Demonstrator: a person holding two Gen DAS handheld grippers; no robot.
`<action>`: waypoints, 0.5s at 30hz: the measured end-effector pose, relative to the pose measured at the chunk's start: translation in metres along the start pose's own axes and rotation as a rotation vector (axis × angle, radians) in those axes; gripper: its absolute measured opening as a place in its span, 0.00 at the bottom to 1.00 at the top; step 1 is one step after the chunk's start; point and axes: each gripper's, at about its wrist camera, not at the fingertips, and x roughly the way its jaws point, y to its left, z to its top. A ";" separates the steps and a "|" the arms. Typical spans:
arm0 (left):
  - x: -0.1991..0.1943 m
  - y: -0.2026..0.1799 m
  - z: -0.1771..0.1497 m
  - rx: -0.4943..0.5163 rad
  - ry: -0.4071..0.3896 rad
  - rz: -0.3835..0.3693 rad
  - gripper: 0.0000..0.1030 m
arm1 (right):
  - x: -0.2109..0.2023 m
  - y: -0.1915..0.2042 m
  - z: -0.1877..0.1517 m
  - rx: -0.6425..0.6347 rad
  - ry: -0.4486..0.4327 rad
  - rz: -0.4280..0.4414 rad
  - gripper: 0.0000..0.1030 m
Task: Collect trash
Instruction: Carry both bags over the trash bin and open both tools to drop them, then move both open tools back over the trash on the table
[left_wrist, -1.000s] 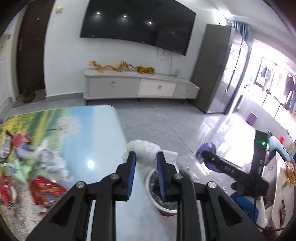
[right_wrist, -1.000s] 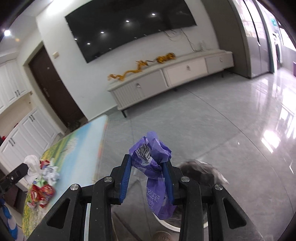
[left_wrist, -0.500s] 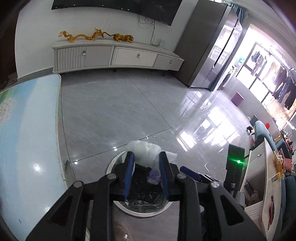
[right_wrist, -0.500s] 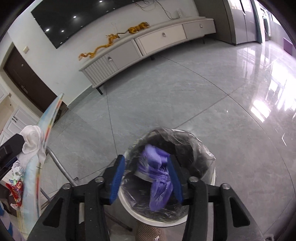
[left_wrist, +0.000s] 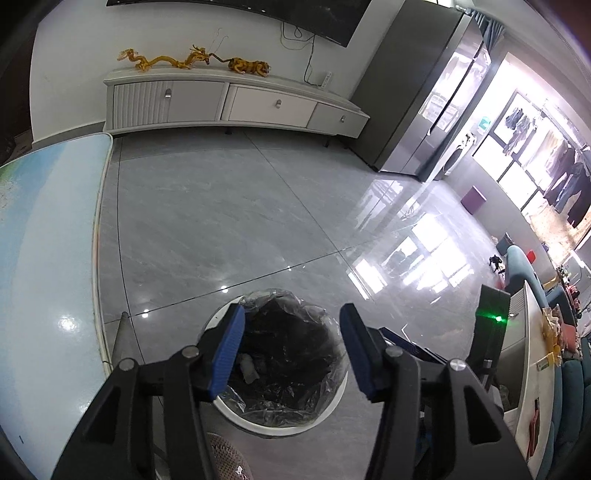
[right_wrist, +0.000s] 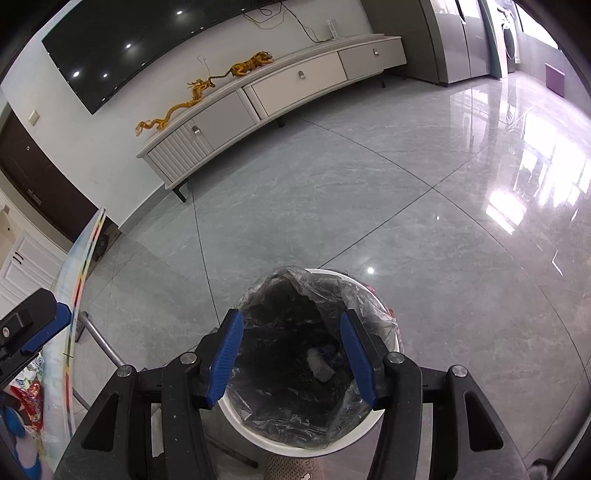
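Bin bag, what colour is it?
Black bag, in a white bin; right wrist view shows it best.

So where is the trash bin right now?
The trash bin stands on the grey tile floor directly below both open claws, the left claw and right claw, just right of the table edge.

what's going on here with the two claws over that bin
A person is clearing trash with a claw in each hand. Both the left claw and the right claw hang open and empty over the lined trash bin on the floor. A white wad and something purple lie inside. More wrappers sit on the table to the left.
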 end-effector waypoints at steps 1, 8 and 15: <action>-0.003 -0.001 0.000 0.001 -0.010 0.010 0.50 | -0.003 0.003 0.001 -0.006 -0.008 0.003 0.51; -0.053 0.005 -0.006 0.000 -0.127 0.089 0.50 | -0.027 0.035 0.007 -0.070 -0.067 0.026 0.51; -0.104 0.024 -0.021 -0.014 -0.186 0.159 0.50 | -0.057 0.072 0.006 -0.134 -0.130 0.068 0.51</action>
